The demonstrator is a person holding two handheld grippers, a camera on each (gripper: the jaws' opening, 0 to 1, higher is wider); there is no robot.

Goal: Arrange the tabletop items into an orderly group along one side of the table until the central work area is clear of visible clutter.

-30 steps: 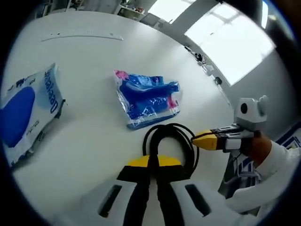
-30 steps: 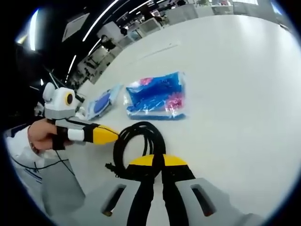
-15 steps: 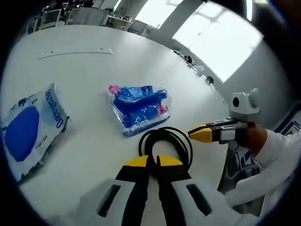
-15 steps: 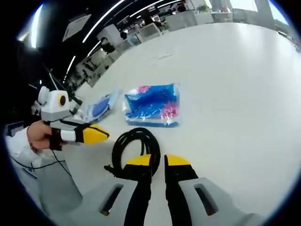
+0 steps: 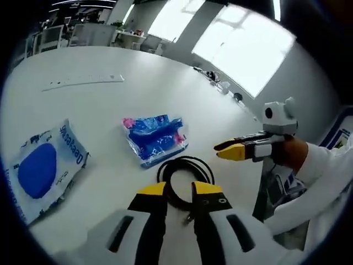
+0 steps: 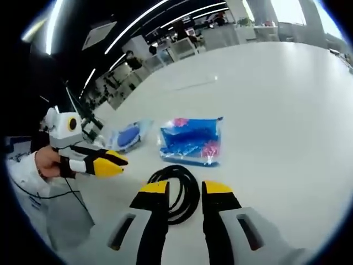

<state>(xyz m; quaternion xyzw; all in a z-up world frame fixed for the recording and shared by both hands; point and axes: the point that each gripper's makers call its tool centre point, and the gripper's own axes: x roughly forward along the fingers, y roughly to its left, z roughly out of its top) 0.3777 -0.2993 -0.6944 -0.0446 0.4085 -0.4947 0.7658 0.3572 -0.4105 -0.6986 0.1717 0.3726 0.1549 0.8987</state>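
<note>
the left gripper (image 5: pixel 178 189) hangs just above the white counter (image 5: pixel 110 110) with its yellow-tipped jaws apart and nothing between them; the coiled black cable (image 5: pixel 185 179) lies flat right in front of the tips. the right gripper (image 6: pixel 185 188) is in the same state, jaws spread and empty, over the same cable (image 6: pixel 177 190) from the other side. each gripper also shows in the other's view, the right one (image 5: pixel 236 150) and the left one (image 6: pixel 105 163), both held clear of the counter.

three loose things sit near one another: the cable nearest, the crinkly blue and pink pack (image 5: pixel 154 138) just beyond it, and the white pouch with the blue oval (image 5: pixel 44 168) off to one side, apart from both.

judging by this, the cable is placed and the step in hand is to reach for the next item. the white pouch looks like the stray one, so it probably wants sliding or lifting in beside the blue pack. soft film packs buckle, so pinch a sealed edge with the jaws low and level. keep the other gripper away from the coil, since a nudge could spring the loops open and spread the clutter again.
</note>
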